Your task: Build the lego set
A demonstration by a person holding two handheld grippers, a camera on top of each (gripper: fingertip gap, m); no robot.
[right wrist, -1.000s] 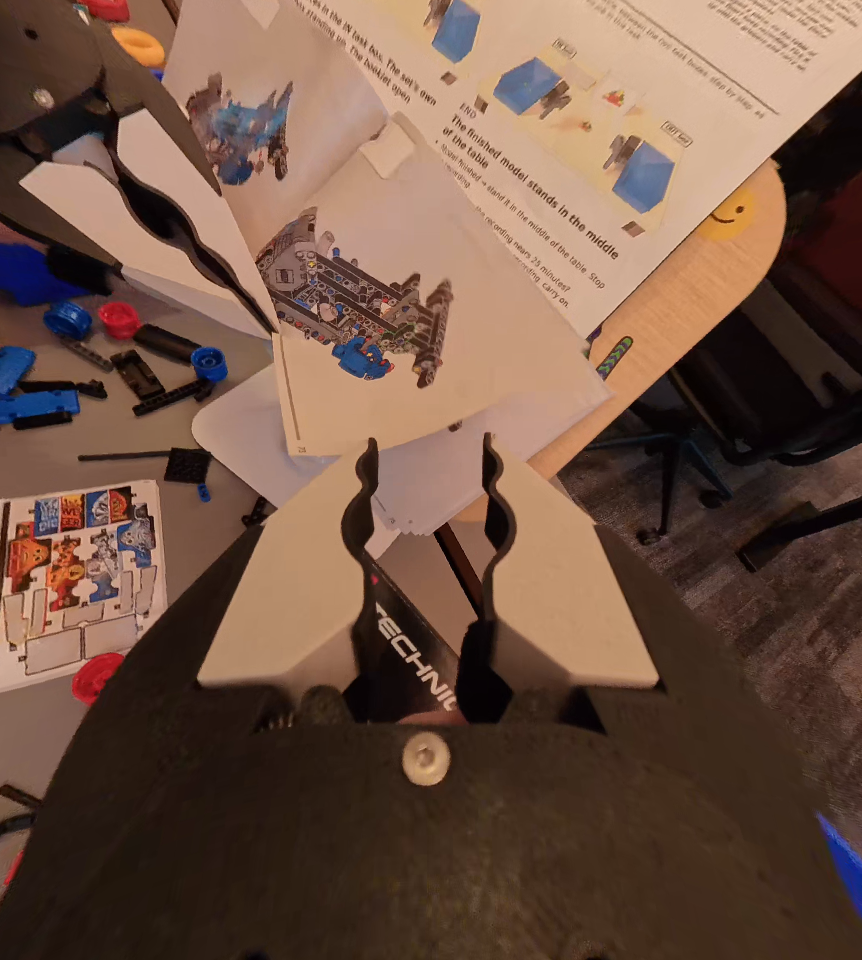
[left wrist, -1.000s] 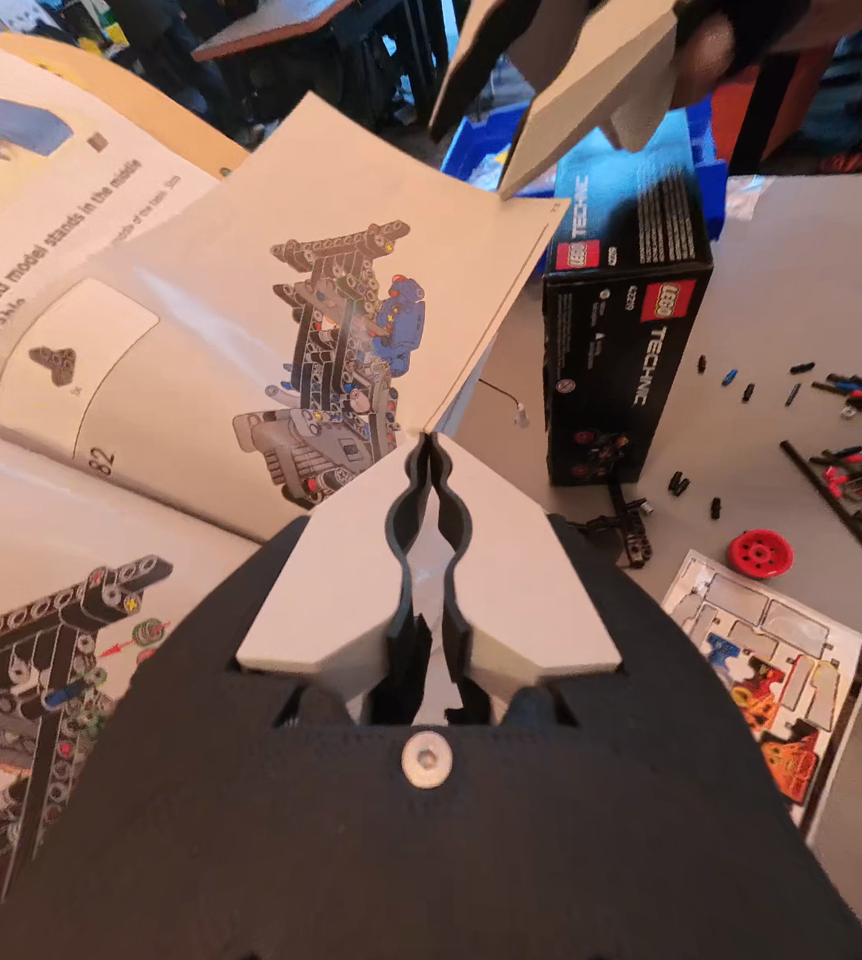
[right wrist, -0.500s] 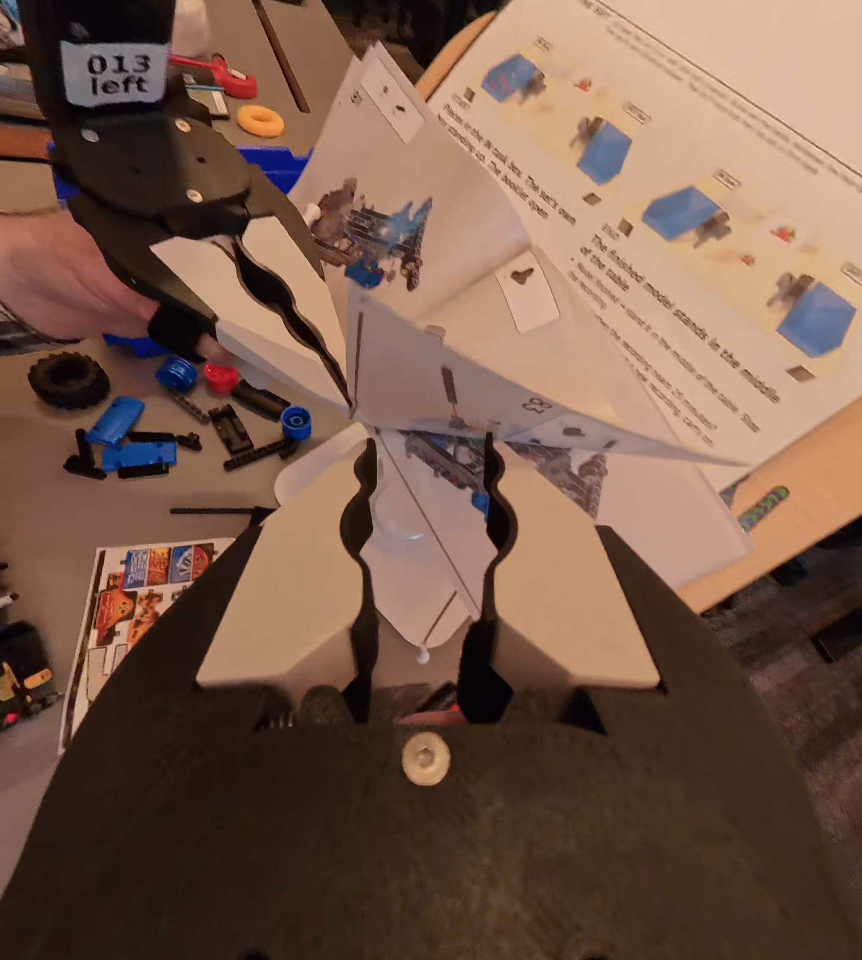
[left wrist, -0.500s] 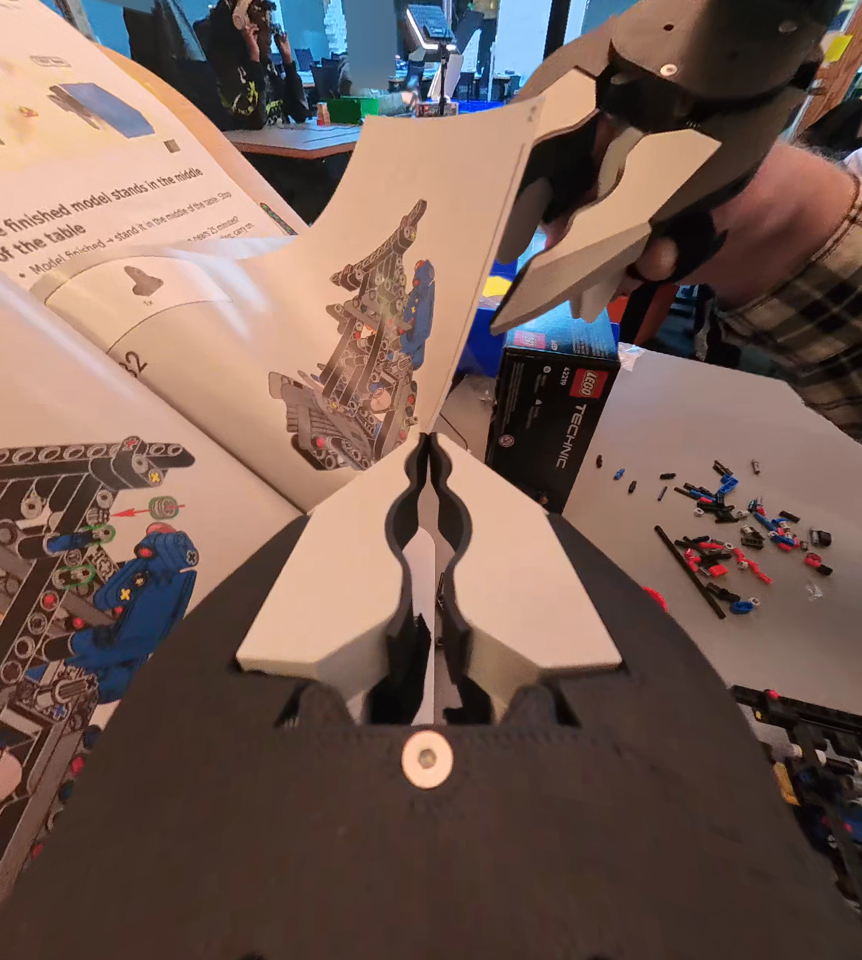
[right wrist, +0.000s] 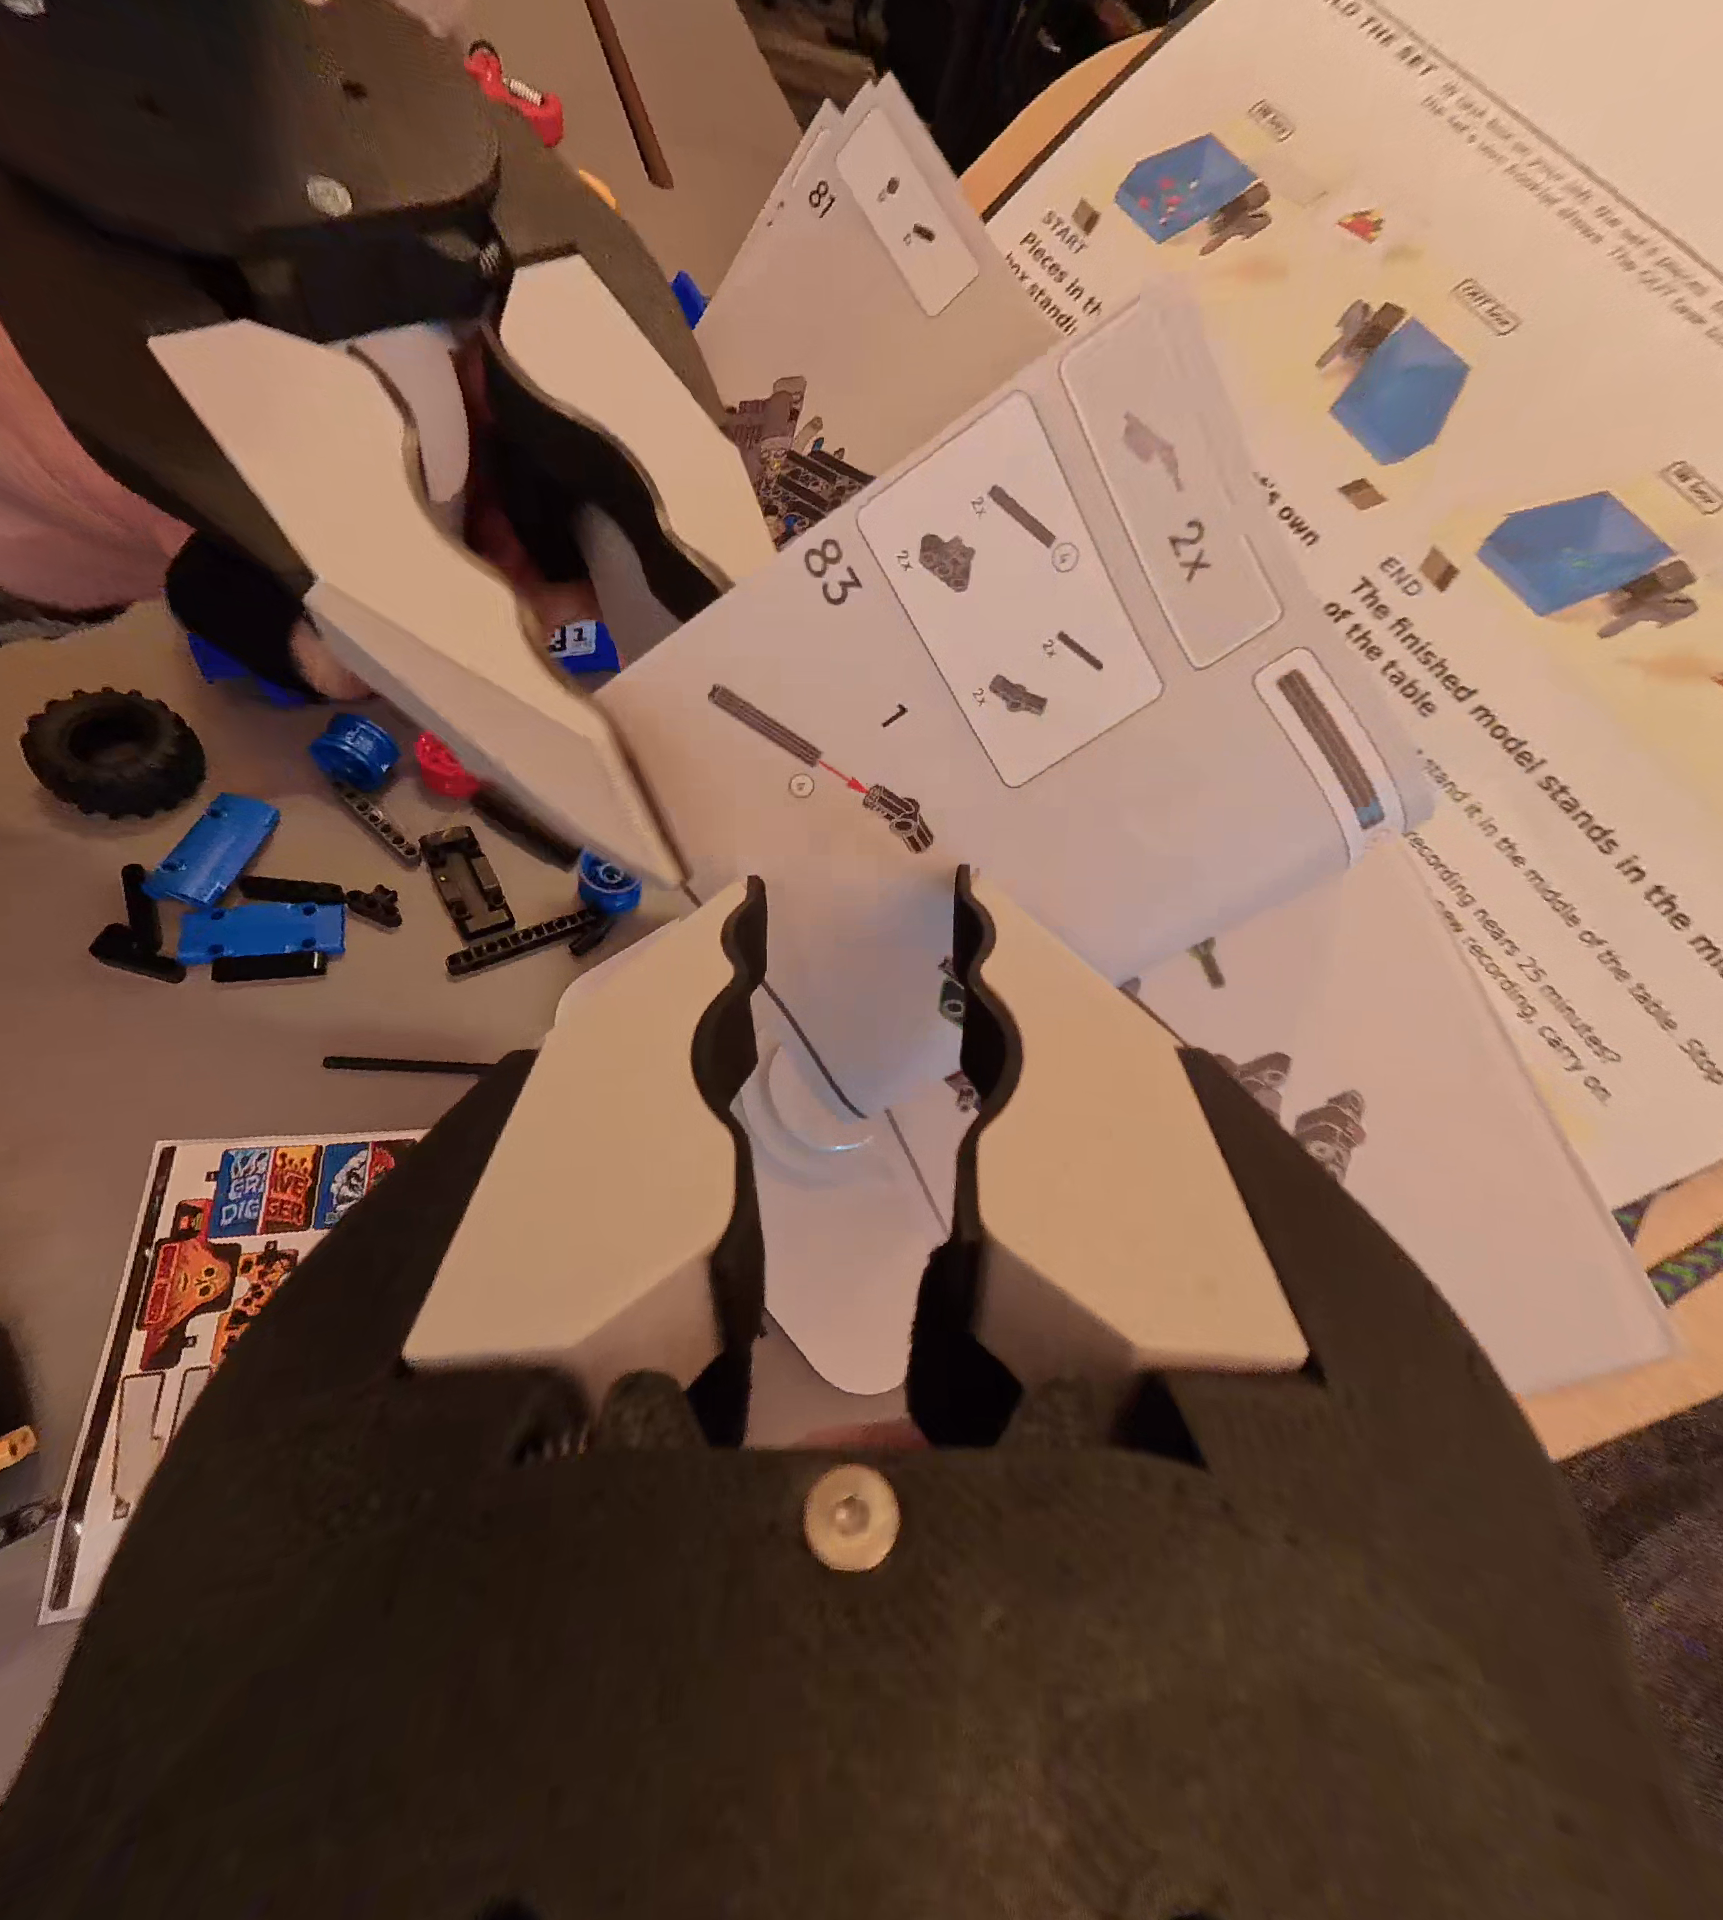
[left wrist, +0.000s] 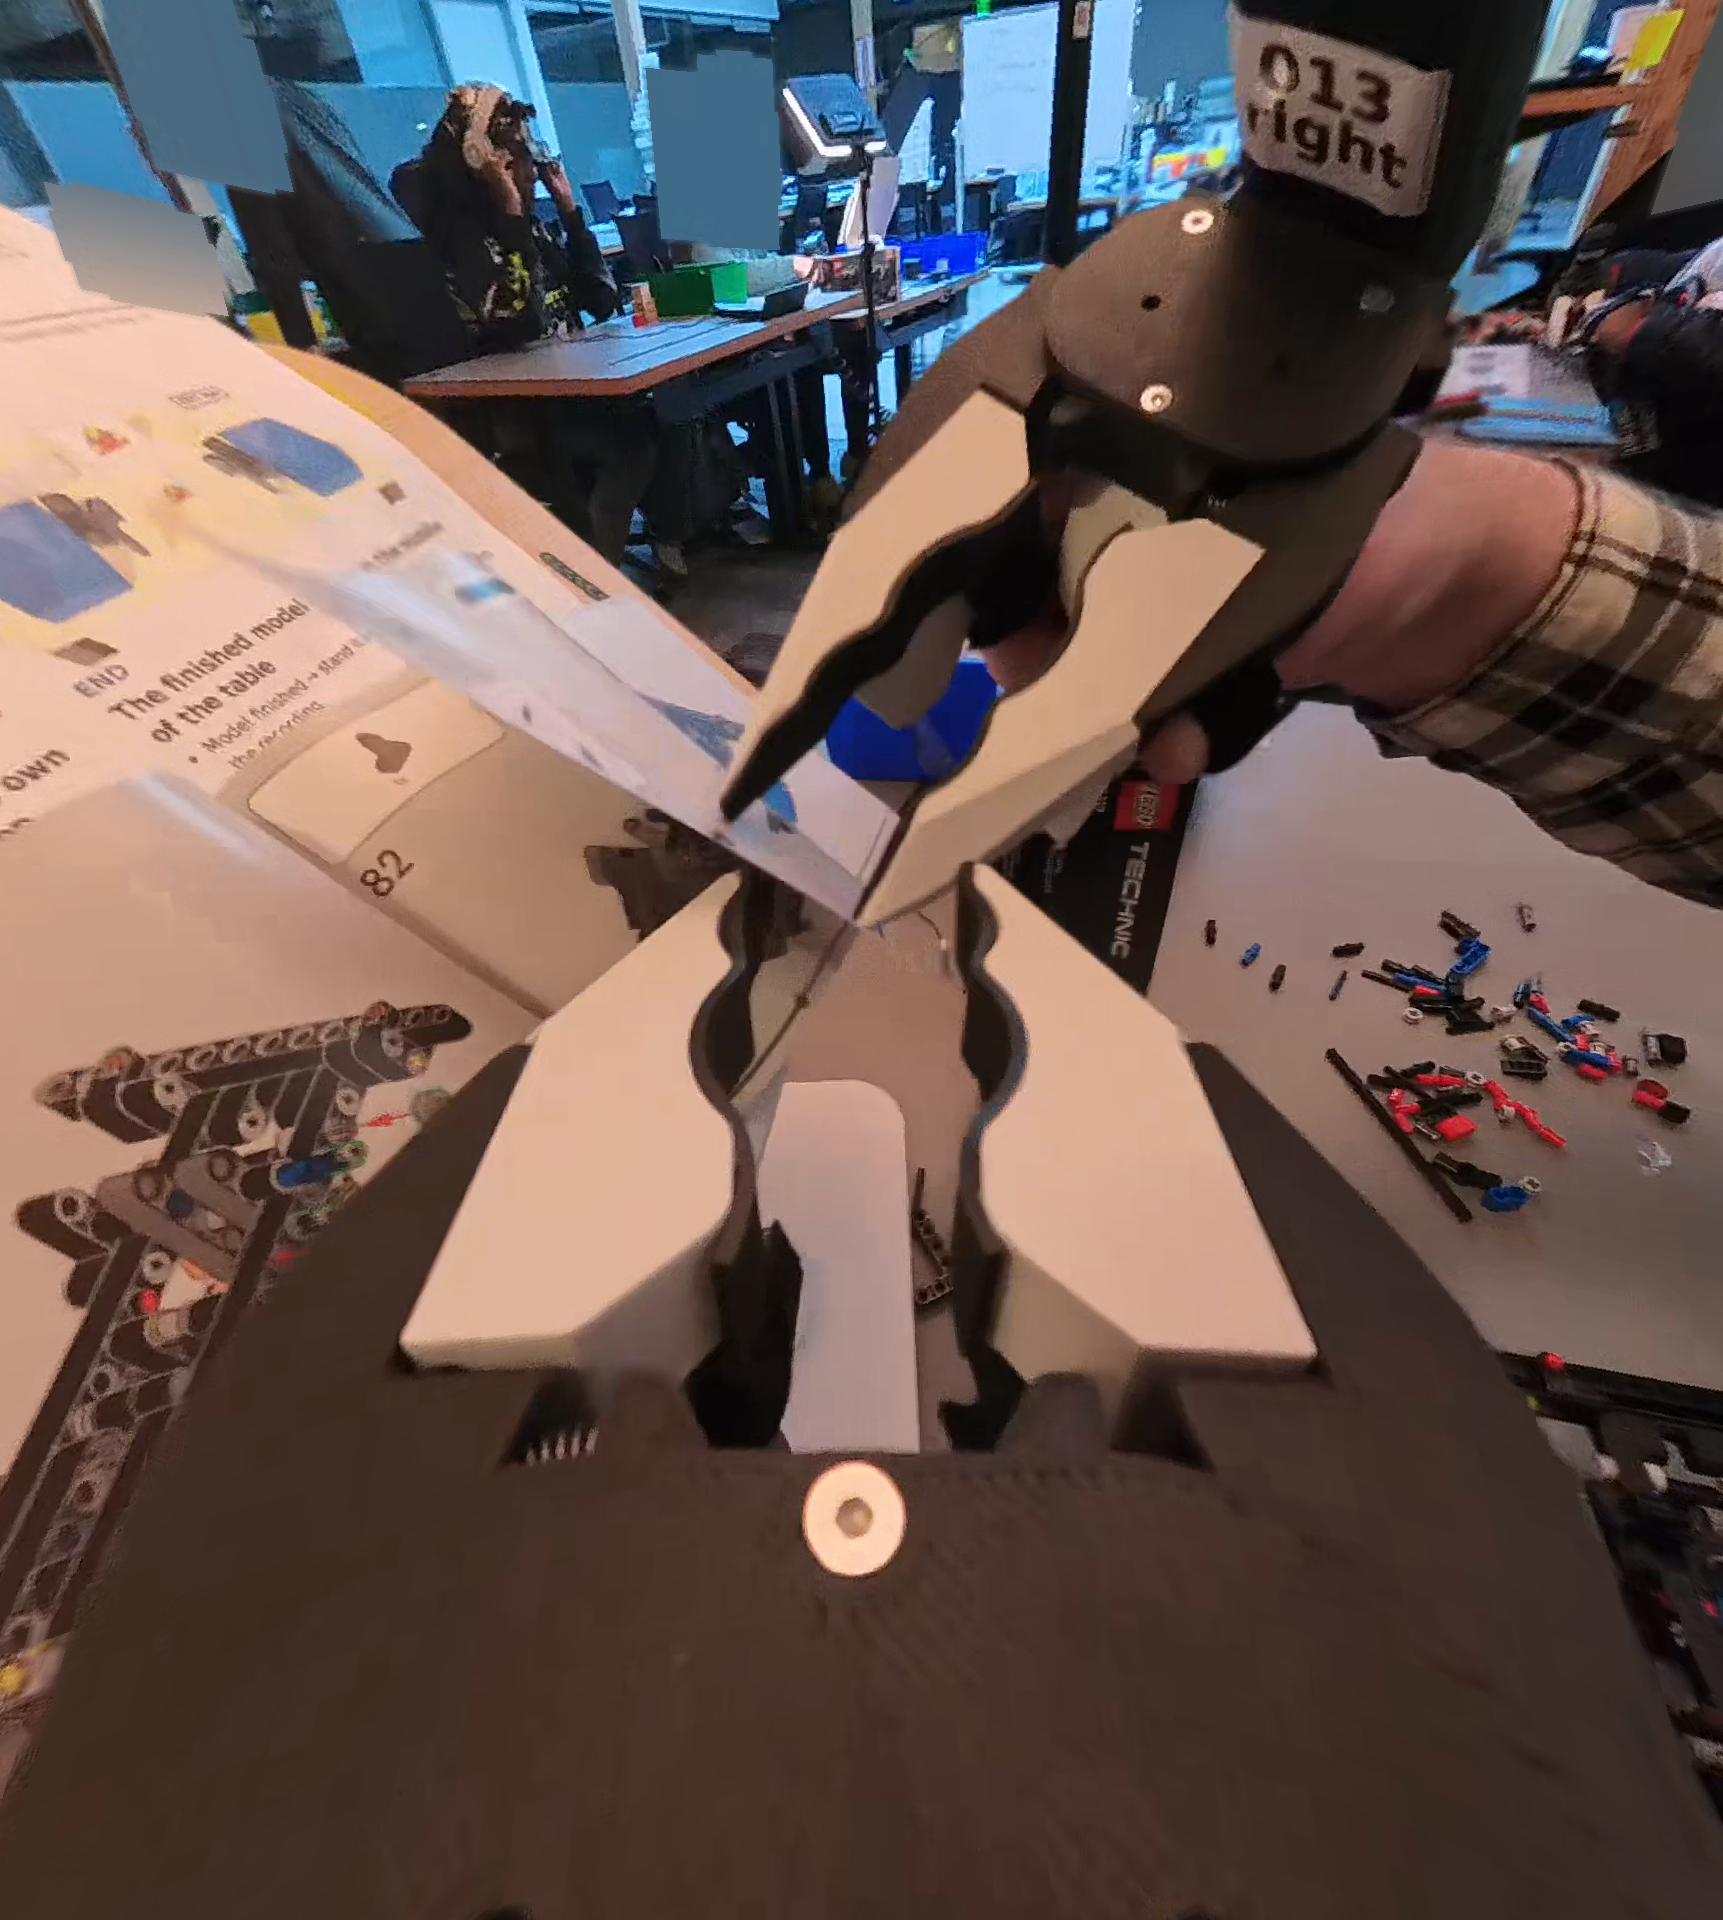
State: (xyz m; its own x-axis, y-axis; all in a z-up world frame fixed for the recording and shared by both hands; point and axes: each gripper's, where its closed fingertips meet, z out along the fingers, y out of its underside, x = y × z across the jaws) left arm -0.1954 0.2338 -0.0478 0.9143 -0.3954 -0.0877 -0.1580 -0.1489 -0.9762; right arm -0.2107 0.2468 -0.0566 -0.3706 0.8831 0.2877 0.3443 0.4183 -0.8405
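While its two pale fingers stand well apart with nothing between them, the left gripper [left wrist: 852, 914] points at the lifted edge of a page of the instruction booklet [left wrist: 244, 987], which lies open on the left of the grey table [left wrist: 1356, 862]. Half a second ago those fingers were pressed together on that page's edge; they have since let go. The right gripper [left wrist: 805, 862], held in a hand [left wrist: 1439, 582] with a plaid sleeve [left wrist: 1646, 675], has come down from above, and its fingers are also spread, their tips just beside the loose page, which shows blurred in the left wrist view. In the right wrist view, the right gripper [right wrist: 857, 894] hangs open over the booklet [right wrist: 992, 665], now showing a new page of parts diagrams, while the left gripper [right wrist: 670, 790] sits just beside that page's near edge. Around them lie loose lego pieces [left wrist: 1491, 1049], a black tyre [right wrist: 114, 750], blue panels [right wrist: 213, 847], a sticker sheet [right wrist: 213, 1288] and the black set box [left wrist: 1127, 904]. A partly built black model [left wrist: 1698, 1558] sits at the right edge of the left wrist view.
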